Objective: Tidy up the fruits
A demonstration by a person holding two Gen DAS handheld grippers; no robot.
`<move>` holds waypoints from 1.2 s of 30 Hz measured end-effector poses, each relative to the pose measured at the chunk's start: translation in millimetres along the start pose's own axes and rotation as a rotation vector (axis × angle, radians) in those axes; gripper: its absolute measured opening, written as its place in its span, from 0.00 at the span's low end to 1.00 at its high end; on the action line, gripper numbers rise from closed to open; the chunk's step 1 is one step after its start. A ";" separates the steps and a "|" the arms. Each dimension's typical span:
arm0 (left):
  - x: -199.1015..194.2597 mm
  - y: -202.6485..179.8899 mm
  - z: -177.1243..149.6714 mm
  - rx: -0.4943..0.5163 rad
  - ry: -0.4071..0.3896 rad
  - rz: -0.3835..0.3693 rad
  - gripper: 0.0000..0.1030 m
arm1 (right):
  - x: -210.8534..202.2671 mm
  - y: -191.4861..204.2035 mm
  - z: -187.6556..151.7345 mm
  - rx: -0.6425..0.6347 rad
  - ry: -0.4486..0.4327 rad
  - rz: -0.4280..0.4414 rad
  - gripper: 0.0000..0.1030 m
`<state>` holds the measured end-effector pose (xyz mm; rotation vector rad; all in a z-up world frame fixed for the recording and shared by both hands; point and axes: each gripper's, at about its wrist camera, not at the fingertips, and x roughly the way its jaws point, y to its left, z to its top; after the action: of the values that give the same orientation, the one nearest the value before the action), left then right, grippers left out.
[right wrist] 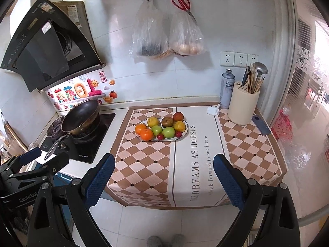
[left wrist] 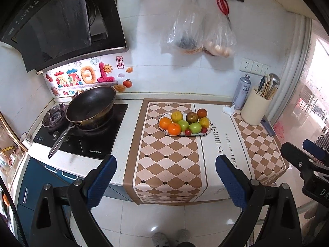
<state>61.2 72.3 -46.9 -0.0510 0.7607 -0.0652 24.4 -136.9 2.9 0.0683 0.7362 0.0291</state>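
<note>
A white oval plate sits on the checked counter mat and holds several fruits: oranges, green apples, yellow fruits, a brownish apple, a red-orange fruit and small red cherries. My left gripper is open and empty, held in front of the counter edge. My right gripper is open and empty, also short of the counter. Each gripper shows at the edge of the other's view.
A black wok sits on the stove at left, under a range hood. A cream utensil holder, a spray can and a blue object stand at back right. Bags hang on the wall.
</note>
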 end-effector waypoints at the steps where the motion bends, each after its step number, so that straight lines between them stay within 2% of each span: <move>1: 5.0 -0.7 3.1 0.000 0.005 0.002 0.96 | 5.3 0.0 2.2 0.001 0.002 -0.003 0.96; 12: 71.8 2.8 44.7 -0.021 0.067 0.037 0.96 | 91.2 -19.4 46.6 0.036 0.051 -0.032 0.96; 18: 113.2 -1.1 58.8 0.003 0.132 0.051 0.96 | 136.1 -26.7 62.1 0.040 0.093 -0.050 0.96; 23: 137.8 -3.7 64.6 0.003 0.155 0.059 0.96 | 171.0 -31.2 65.1 0.039 0.145 -0.063 0.96; 29: 152.7 -4.3 69.6 -0.002 0.166 0.064 0.96 | 188.6 -27.3 65.3 0.017 0.174 -0.065 0.96; 36: 153.0 0.3 72.4 -0.015 0.144 0.079 0.96 | 189.8 -25.3 65.3 0.014 0.175 -0.067 0.96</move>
<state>221.7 62.4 -99.6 -0.0301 0.9064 0.0125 208.9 -156.0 -77.8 0.0548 0.9137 -0.0344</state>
